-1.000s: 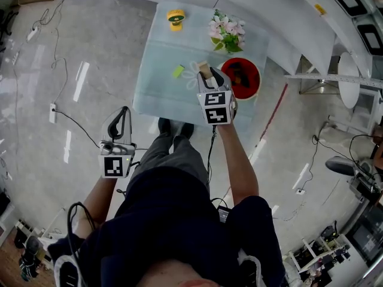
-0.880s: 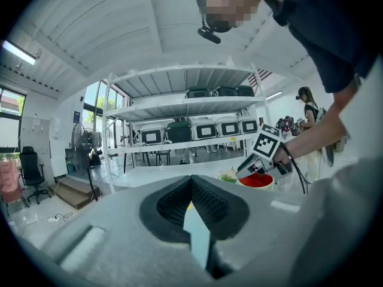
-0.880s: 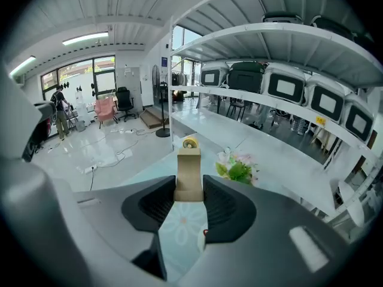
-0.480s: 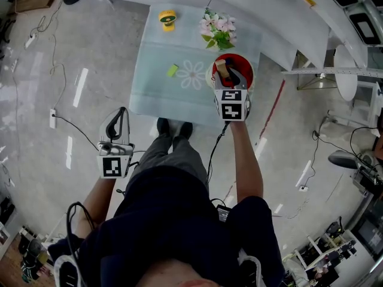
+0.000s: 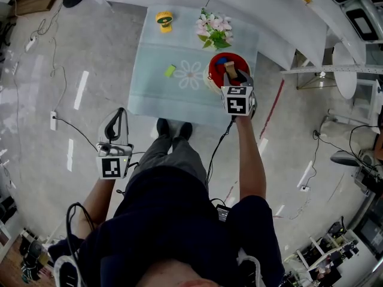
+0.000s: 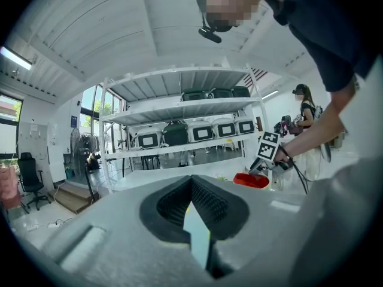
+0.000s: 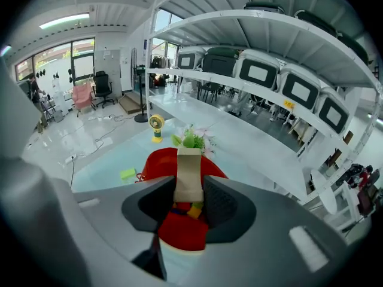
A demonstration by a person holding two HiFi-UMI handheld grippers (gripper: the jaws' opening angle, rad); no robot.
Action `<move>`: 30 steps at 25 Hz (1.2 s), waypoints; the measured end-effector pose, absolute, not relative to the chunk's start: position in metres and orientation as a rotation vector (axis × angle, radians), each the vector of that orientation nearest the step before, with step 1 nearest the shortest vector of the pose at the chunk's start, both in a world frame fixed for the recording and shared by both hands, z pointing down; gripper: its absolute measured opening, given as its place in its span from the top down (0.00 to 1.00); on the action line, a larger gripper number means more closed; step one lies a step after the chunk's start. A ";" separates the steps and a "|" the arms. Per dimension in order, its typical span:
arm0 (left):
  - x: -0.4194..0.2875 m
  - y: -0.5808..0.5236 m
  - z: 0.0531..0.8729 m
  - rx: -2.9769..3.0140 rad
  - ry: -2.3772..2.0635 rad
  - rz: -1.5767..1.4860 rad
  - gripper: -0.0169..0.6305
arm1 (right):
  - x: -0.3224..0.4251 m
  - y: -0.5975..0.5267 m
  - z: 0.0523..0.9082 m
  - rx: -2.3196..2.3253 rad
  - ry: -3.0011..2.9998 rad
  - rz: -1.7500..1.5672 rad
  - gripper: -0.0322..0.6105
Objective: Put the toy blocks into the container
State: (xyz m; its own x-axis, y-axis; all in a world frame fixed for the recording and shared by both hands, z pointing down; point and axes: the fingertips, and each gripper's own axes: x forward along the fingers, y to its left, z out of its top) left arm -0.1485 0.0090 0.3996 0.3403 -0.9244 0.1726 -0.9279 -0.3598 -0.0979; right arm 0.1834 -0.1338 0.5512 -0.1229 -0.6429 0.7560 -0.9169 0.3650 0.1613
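My right gripper (image 5: 233, 75) is shut on a tan toy block (image 5: 229, 69) and hangs over the red container (image 5: 213, 62) at the table's right edge. In the right gripper view the tan block (image 7: 189, 175) stands upright between the pads, with the red container (image 7: 157, 166) right below it and coloured blocks (image 7: 190, 209) inside. A green block (image 5: 170, 70) lies on the table left of the container. My left gripper (image 5: 118, 119) hangs by the person's left side, away from the table, its jaws together with nothing in them.
The glass table (image 5: 161, 97) carries a yellow toy fan (image 5: 163, 20) at the back left and a flower pot (image 5: 213, 31) behind the container. White benches run along the far side. Cables lie on the floor at the left.
My right gripper has carried the tan block to the right, from above the table's middle to over the red container. The left gripper has stayed put.
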 end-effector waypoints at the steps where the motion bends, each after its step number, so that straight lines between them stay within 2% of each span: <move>1: -0.148 0.010 0.400 2.552 -1.770 0.311 0.97 | 0.187 -0.134 0.554 1.361 -1.842 0.447 0.73; 15: -0.152 0.014 0.399 2.539 -1.801 0.325 0.97 | 0.200 -0.148 0.579 1.340 -1.787 0.423 0.72; 16: -0.152 0.015 0.399 2.533 -1.803 0.325 0.97 | 0.200 -0.149 0.578 1.351 -1.793 0.418 0.69; 18: -0.153 0.015 0.400 2.528 -1.807 0.321 0.97 | 0.199 -0.151 0.573 1.380 -1.816 0.401 0.55; 22: -0.153 0.016 0.400 2.534 -1.807 0.326 0.97 | 0.195 -0.152 0.562 1.406 -1.861 0.371 0.46; 30: -0.149 0.019 0.399 2.537 -1.804 0.322 0.97 | 0.196 -0.145 0.552 1.413 -1.875 0.370 0.47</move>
